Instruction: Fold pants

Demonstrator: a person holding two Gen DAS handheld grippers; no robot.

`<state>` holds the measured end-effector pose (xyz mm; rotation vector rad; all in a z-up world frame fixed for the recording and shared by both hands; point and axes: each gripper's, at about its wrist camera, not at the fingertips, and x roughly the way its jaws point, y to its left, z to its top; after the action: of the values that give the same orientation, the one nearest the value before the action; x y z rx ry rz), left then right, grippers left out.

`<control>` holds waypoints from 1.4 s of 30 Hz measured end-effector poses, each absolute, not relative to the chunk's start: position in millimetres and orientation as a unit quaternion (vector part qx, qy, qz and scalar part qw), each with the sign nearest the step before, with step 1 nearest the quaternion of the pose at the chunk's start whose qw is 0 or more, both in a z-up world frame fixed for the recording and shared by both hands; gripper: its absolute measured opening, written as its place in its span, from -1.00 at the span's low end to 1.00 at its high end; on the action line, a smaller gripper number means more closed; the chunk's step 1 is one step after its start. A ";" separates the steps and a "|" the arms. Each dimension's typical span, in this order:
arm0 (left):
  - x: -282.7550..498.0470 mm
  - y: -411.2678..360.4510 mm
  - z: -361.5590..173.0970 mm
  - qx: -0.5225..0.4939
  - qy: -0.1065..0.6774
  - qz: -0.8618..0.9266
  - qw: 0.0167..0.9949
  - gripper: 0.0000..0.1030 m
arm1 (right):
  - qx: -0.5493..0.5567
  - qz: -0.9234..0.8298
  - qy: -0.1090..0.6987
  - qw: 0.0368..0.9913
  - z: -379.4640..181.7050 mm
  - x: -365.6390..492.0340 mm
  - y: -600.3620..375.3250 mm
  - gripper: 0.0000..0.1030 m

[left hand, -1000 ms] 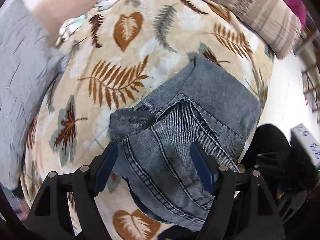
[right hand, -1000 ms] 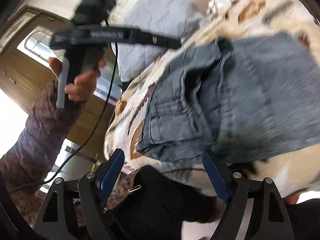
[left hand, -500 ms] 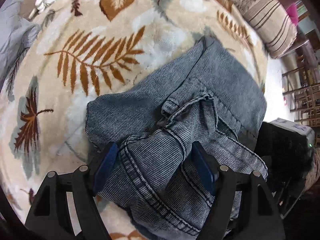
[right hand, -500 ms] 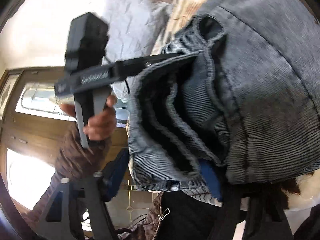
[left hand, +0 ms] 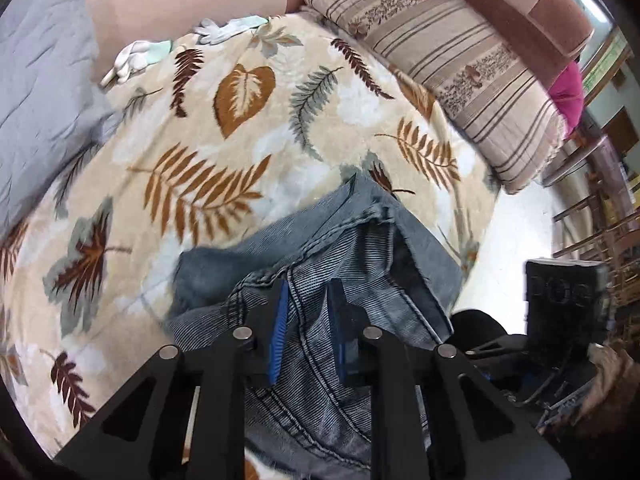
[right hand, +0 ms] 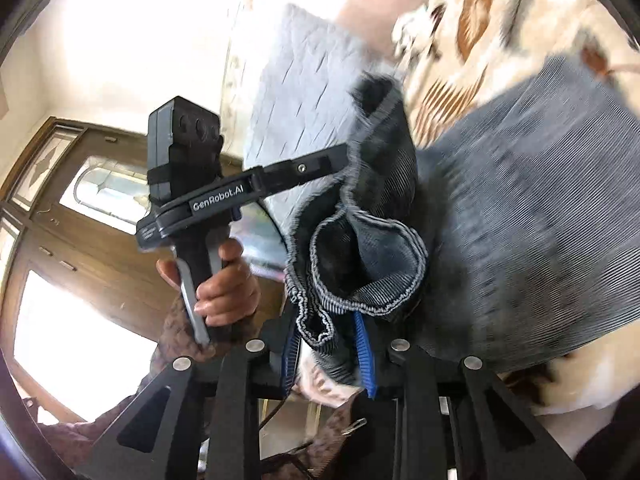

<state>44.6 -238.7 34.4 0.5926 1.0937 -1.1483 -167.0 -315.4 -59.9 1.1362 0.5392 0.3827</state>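
The grey-blue denim pants [left hand: 320, 248] lie part-folded on the near edge of the leaf-print blanket [left hand: 208, 152]. My left gripper [left hand: 308, 312] is shut on a seamed fold of the pants at their near end. My right gripper [right hand: 330, 344] is shut on the bunched layered edges of the pants [right hand: 540, 208] and holds them lifted off the bed. In the right wrist view the left gripper tool [right hand: 256, 188] reaches into the same raised fold from the left, held by a hand [right hand: 224, 284].
A striped cushion [left hand: 460, 64] lies along the far right of the bed. A grey quilted pillow [left hand: 36, 92] sits at the left and shows in the right wrist view [right hand: 296, 92]. White gloves [left hand: 140, 56] lie at the blanket's far edge. Wooden doors [right hand: 72, 216] stand behind.
Both grippers have closed from open onto the near end of the pants. The gripped edge has lifted off the blanket and the left wrist view has pulled back.
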 end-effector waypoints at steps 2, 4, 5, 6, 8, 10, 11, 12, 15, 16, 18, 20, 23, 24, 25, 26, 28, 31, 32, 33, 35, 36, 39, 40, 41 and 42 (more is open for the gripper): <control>41.9 -262.2 12.4 0.282 0.506 -0.484 0.656 -0.68 | 0.538 0.161 0.256 0.787 -69.5 -167.0 -324.5 -0.50; 35.9 -279.8 -5.4 0.300 0.519 -0.465 0.651 -0.68 | 0.534 0.152 0.267 0.787 -74.6 -163.0 -327.4 -0.53; 32.9 -282.0 -7.8 0.308 0.514 -0.461 0.655 -0.68 | 0.530 0.148 0.268 0.791 -73.7 -162.5 -327.7 -0.53; 29.4 -286.0 -9.4 0.321 0.504 -0.456 0.660 -0.68 | 0.528 0.144 0.267 0.793 -74.4 -162.1 -329.7 -0.52; 31.1 -288.0 -10.5 0.330 0.505 -0.453 0.656 -0.68 | 0.543 0.154 0.264 0.782 -80.7 -158.6 -331.8 -0.49; 38.6 -286.8 -8.2 0.332 0.518 -0.452 0.645 -0.57 | 0.559 0.164 0.270 0.767 -90.9 -158.2 -336.0 -0.19; 44.2 -285.3 -7.0 0.333 0.528 -0.455 0.635 -0.47 | 0.558 0.160 0.277 0.766 -95.3 -156.1 -334.6 0.06; 47.4 -284.2 -6.3 0.336 0.534 -0.457 0.627 -0.13 | 0.560 0.162 0.280 0.763 -98.9 -154.0 -332.5 0.12; 54.4 -278.3 -10.0 0.364 0.533 -0.458 0.611 0.37 | 0.561 0.162 0.292 0.757 -108.1 -149.0 -321.9 0.17; 55.5 -276.7 -15.5 0.370 0.539 -0.458 0.602 0.38 | 0.555 0.157 0.291 0.763 -108.1 -145.8 -321.3 0.17; 53.7 -272.0 -29.2 0.379 0.546 -0.462 0.587 0.46 | 0.556 0.148 0.286 0.766 -110.6 -152.0 -323.5 0.17; 48.3 -265.3 -33.5 0.381 0.528 -0.472 0.594 0.46 | 0.562 0.144 0.295 0.759 -117.4 -150.9 -324.2 -0.02; 42.3 -247.4 -23.3 0.361 0.498 -0.478 0.627 -0.05 | 0.548 0.142 0.312 0.763 -117.3 -147.2 -323.4 -0.38; 43.6 -242.4 -18.5 0.349 0.500 -0.481 0.631 -0.21 | 0.549 0.145 0.309 0.763 -114.8 -147.4 -323.8 -0.44; 45.7 -237.5 -13.4 0.332 0.503 -0.484 0.634 -0.34 | 0.547 0.149 0.304 0.766 -109.2 -147.6 -324.2 -0.49; 46.0 -232.6 -6.8 0.315 0.505 -0.488 0.639 -0.38 | 0.543 0.154 0.297 0.770 -101.8 -149.3 -324.8 -0.53; 40.8 -228.5 5.2 0.293 0.502 -0.495 0.645 -0.86 | 0.546 0.166 0.278 0.773 -88.6 -156.3 -328.4 -0.58; 23.8 -242.6 20.8 0.271 0.501 -0.510 0.645 -0.94 | 0.550 0.172 0.252 0.778 -74.2 -164.5 -337.9 -0.59; 19.4 -248.3 23.1 0.269 0.498 -0.513 0.645 -0.94 | 0.553 0.170 0.242 0.779 -69.8 -170.2 -343.5 -0.61; 11.4 -259.0 26.1 0.261 0.500 -0.521 0.641 -1.00 | 0.557 0.166 0.227 0.782 -66.0 -178.1 -352.7 -0.61; -2.7 -278.6 31.7 0.241 0.499 -0.545 0.630 -1.00 | 0.562 0.151 0.199 0.789 -62.0 -192.5 -371.6 -0.75; -11.9 -292.2 33.3 0.241 0.482 -0.550 0.638 -1.00 | 0.558 0.134 0.188 0.797 -60.9 -199.9 -383.4 -0.75; -11.5 -327.9 5.2 0.279 0.500 -0.500 0.650 -1.00 | 0.547 0.073 0.213 0.806 -76.0 -207.0 -411.2 -0.66; -6.6 -332.4 -4.1 0.284 0.518 -0.484 0.646 -1.00 | 0.559 0.062 0.224 0.796 -87.1 -209.9 -419.4 -0.66; 0.0 -331.6 -9.8 0.285 0.529 -0.473 0.645 -1.00 | 0.568 0.063 0.226 0.789 -93.1 -211.4 -423.1 -0.64; 3.3 -328.8 -9.8 0.294 0.527 -0.466 0.647 -1.00 | 0.570 0.064 0.226 0.788 -96.4 -214.0 -425.3 -0.58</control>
<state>3.3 -328.8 -9.8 0.6678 1.1990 -1.0609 -214.0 -425.3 -96.4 1.2276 0.4868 0.1383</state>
